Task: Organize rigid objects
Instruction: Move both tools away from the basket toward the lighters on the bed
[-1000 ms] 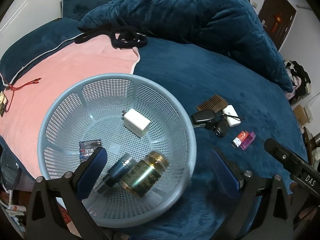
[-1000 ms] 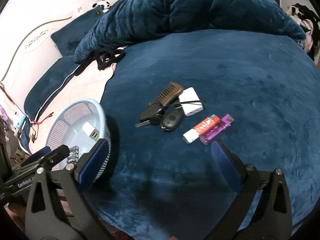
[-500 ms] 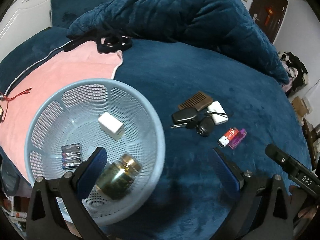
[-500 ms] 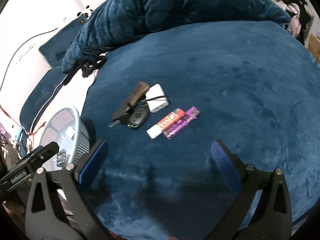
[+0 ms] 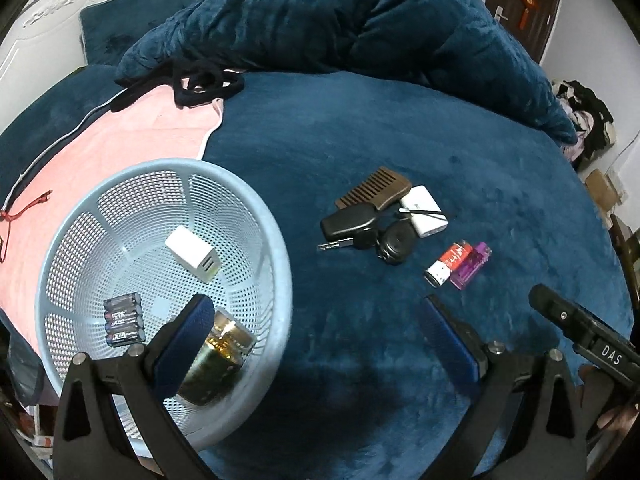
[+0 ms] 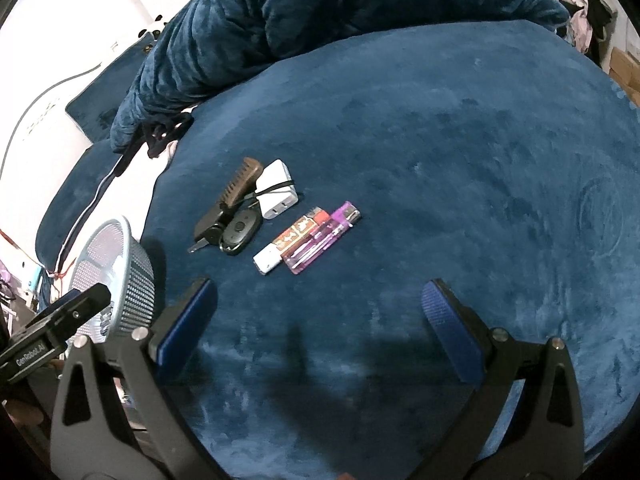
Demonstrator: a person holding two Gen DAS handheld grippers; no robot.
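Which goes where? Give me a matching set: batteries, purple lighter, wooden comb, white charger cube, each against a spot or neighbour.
Things:
1. batteries
2. purple lighter
3. wooden comb
4. white charger cube

Places:
A. on the blanket, beside the red lighter
B. basket floor, middle
C. on the blanket, behind the car key
D. basket floor, left part

Pairs: 1-D, 2-A, 3-C, 4-B

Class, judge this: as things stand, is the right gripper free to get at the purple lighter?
Probably yes. The right gripper is open and empty, the purple lighter lies ahead on bare blanket, and only the red lighter crowds one side.
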